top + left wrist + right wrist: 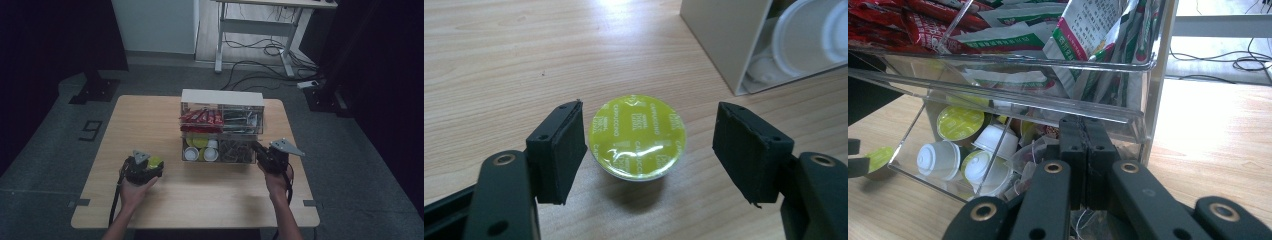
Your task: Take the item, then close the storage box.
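A lime-green foil-topped coffee capsule (638, 136) stands on the wooden table (200, 200), left of the organizer. My left gripper (649, 145) is open around it; the left pad sits at its edge and the right pad stands well clear. In the high view this gripper (156, 166) and the capsule (155, 161) are at the table's left. My right gripper (1083, 131) is shut, pads together, its tips against the front of the organizer's lower clear tray (913, 150). From above, the right gripper (258, 149) is at the organizer's lower right corner.
The two-tier clear organizer (222, 97) stands mid-table. Its upper tray holds red sachets (200, 117) and green-and-white packets (1083, 35). Its lower tray holds white capsules (940, 159), a green capsule (960, 121) and tea bags (235, 150). Cables lie on the floor behind.
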